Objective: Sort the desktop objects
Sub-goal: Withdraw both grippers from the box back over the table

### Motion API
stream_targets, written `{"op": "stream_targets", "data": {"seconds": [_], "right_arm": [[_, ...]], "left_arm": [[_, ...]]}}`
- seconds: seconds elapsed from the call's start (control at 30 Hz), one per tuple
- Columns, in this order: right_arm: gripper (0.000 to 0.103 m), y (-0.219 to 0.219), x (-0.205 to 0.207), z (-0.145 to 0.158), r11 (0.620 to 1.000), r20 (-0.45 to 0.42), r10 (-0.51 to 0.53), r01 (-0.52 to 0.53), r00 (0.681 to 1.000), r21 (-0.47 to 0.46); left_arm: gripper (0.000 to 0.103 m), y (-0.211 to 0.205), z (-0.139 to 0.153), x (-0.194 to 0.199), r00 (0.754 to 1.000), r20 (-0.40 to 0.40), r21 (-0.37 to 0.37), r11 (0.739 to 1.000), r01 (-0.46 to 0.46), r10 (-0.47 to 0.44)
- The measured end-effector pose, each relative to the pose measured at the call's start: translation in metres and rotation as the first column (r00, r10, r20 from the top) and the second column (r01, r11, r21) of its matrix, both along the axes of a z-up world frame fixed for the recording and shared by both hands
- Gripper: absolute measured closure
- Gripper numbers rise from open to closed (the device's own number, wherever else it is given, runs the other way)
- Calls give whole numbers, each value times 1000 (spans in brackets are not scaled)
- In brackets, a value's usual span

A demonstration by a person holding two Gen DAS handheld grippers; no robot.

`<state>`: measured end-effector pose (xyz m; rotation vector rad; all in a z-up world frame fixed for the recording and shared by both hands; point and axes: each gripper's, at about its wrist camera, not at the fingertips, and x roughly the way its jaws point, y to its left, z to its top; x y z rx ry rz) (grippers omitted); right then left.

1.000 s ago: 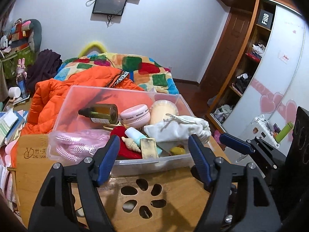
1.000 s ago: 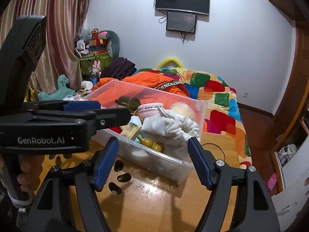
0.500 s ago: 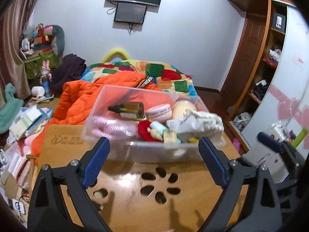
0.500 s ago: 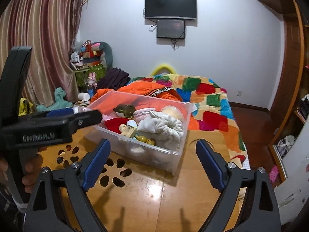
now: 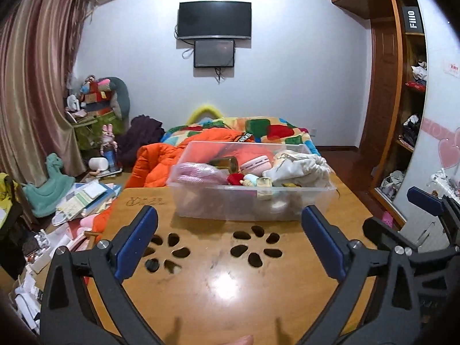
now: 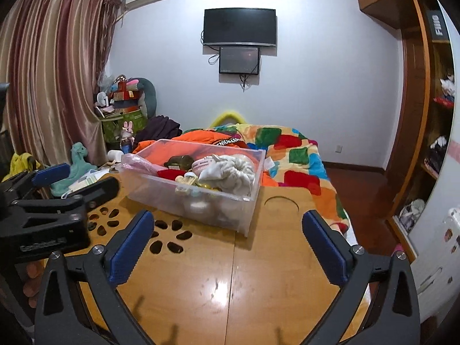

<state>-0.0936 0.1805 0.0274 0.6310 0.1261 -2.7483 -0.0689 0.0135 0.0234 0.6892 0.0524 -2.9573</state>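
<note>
The clear bin (image 5: 253, 204) of sorted oddments stood at the worktop's (image 5: 218, 284) far edge, while left gripper (image 5: 230, 241) and right gripper (image 6: 227, 240) fingers were spreading apart, grasping nothing, evidently because sorting was complete

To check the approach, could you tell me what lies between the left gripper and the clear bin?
Only bare wooden tabletop with flower-shaped cutouts, in the left wrist view.
</note>
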Motion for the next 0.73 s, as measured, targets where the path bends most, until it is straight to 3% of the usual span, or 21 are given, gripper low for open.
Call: {"op": "stream_targets", "data": {"seconds": [0.33, 0.73], "right_arm": [[1, 3, 21, -8, 1000, -7, 31, -31, 1000, 0], [1, -2, 30, -9, 999, -22, 41, -40, 999, 25]], "left_arm": [[1, 2, -20, 23, 999, 41, -7, 1000, -8, 9], [1, 3, -22, 25, 999, 38, 21, 1000, 10, -11]]}}
